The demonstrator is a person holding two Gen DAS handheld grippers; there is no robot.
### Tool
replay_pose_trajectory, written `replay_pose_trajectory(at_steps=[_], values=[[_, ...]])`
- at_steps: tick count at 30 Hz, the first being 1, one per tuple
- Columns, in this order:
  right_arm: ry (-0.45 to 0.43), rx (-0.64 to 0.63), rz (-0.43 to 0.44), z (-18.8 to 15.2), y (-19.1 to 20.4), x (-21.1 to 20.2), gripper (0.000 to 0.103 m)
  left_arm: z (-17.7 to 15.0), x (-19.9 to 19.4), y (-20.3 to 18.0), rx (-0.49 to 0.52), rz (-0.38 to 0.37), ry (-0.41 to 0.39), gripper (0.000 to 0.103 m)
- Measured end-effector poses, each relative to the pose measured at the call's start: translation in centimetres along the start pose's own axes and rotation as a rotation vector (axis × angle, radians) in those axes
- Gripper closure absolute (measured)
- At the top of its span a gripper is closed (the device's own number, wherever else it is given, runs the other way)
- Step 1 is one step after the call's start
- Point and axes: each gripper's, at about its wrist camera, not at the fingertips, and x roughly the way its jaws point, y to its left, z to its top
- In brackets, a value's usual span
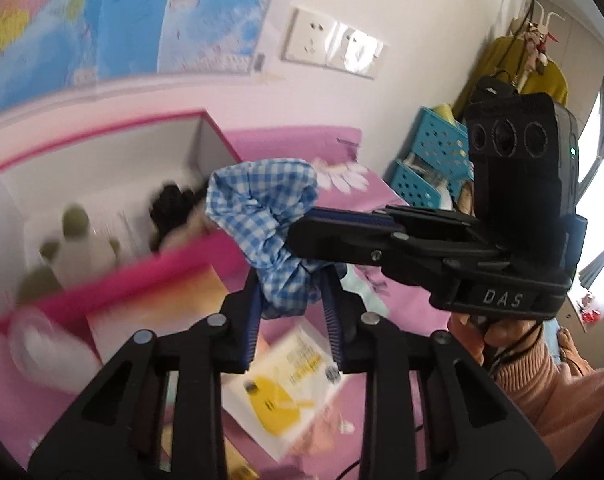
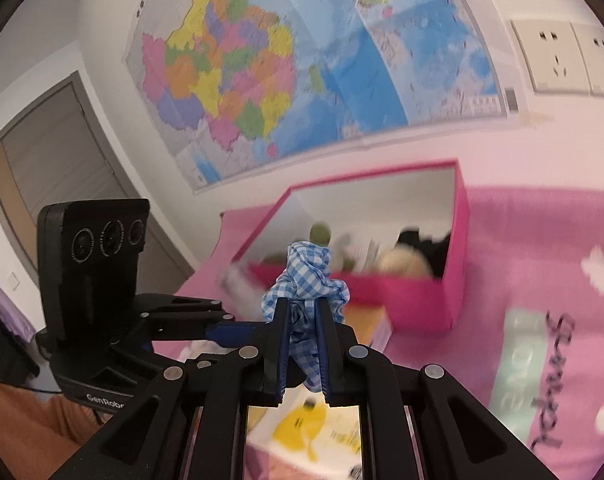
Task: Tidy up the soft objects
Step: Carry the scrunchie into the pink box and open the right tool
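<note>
A blue-and-white checked cloth (image 1: 267,216) hangs in the air, held by both grippers above the pink bed. My left gripper (image 1: 291,276) is shut on its lower part. My right gripper (image 2: 304,312) is shut on the same cloth (image 2: 308,276) and shows in the left wrist view (image 1: 302,220), coming in from the right. A pink box (image 1: 113,284) with a white inside stands open behind the cloth, holding a green-and-white soft toy (image 1: 73,248) and a black soft item (image 1: 169,208). The box also shows in the right wrist view (image 2: 456,248).
A white-and-yellow booklet (image 1: 285,384) lies on the pink bedsheet (image 2: 542,280) below the grippers. Blue perforated baskets (image 1: 434,160) stand at the right by the wall. A large map (image 2: 281,60) and wall sockets (image 1: 334,44) are on the wall behind.
</note>
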Motion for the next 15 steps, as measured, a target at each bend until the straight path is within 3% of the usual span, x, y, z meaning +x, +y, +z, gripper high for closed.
replay_pose_trajectory(at_steps=[7,15], values=[[-0.041,0.002,-0.049,4.5,-1.8,1.6,0.091,4.3,1.9,2.1,-0.051,0.053,-0.004,0.075],[-0.020,0.027,-0.111,7.0,-4.7,4.7,0.091,5.8,4.2,4.2,-0.114,0.105,0.025,0.075]])
